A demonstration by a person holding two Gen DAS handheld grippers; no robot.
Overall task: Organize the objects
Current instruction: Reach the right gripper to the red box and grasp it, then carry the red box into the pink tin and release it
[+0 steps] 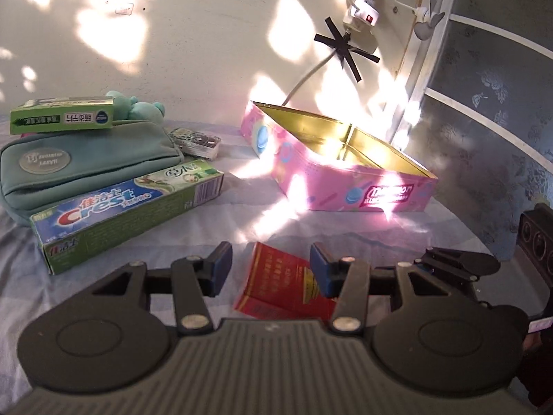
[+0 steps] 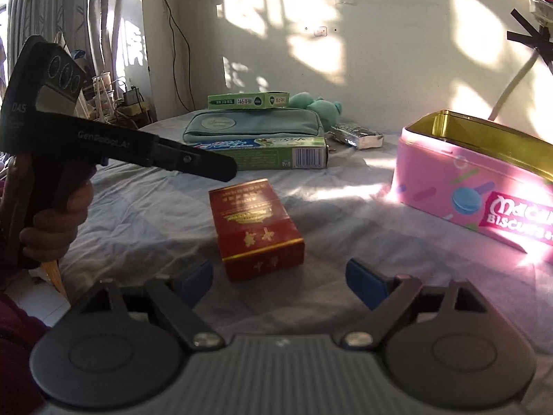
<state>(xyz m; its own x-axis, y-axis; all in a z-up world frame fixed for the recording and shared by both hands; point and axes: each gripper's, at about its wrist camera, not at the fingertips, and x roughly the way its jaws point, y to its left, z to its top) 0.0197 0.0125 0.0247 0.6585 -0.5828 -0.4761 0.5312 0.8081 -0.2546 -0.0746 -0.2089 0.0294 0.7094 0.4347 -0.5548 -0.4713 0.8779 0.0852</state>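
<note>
I hold my left gripper [image 1: 269, 273] low over the pale blue bedsheet [image 1: 103, 297], its blue-padded fingers spread wide with the small red cardboard packet with gold lettering [image 1: 276, 287] lying flat between and just beyond them, not yet touched; I keep the gap generous so both pads can pass down the packet's long sides before I close. My right gripper [image 2: 280, 282] is also spread wide and holds nothing, hanging just short of the same red packet [image 2: 255, 228], which suggests only one of us needs to take it and the other is waiting clear. The open pink biscuit tin with the gold interior [image 1: 342, 169] stands off to the right of the packet, well apart, its lid off and its divided inside bare as far as I can see, so I judge it to be where the loose things are meant to go. Farther back the long green and blue Crest toothpaste box [image 1: 128, 211] leans against the teal fabric zip pouch [image 1: 76, 166], with a smaller green carton [image 1: 62, 117] resting on top of the pouch, a mint plush toy [image 1: 138, 107] behind, and a foil blister pack [image 1: 195, 141] beside; these are still to be sorted.
</note>
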